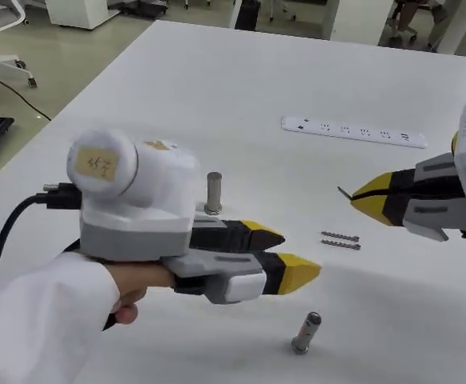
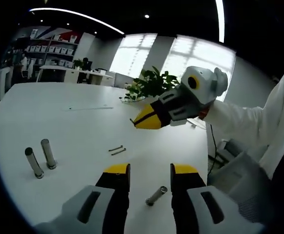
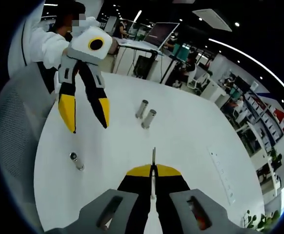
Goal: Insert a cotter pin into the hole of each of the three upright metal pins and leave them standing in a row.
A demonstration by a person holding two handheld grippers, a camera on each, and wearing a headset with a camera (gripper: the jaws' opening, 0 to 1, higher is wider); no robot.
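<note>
Closest to the headset camera is the hand (image 1: pixel 133 292) in a white sleeve (image 1: pixel 33 320), carrying my left tool (image 1: pixel 301 252) low on the left of the head view. Its yellow-tipped jaws stand moderately apart and grip nothing. In the left gripper view I see one metal pin (image 2: pixel 156 195) lying on its side on the white tabletop (image 1: pixel 217 96), framed in the gap between those jaws but clear of them.

My right tool (image 1: pixel 357 200) comes in from the right edge, its jaws pressed together on a cotter pin (image 3: pixel 153 155), which sticks out straight past the tips. The two tools point toward each other, well apart.

Two upright metal pins (image 2: pixel 48 153) stand just beside one another on the tabletop, off to the left in the left gripper view; in the head view one of them rises just behind the left tool's body. Two loose cotter pins (image 1: pixel 339 240) lie side by side on the tabletop between the tools, below the right tool's tips. Farther back, a white power strip (image 1: pixel 353 132) lies flat.
</note>
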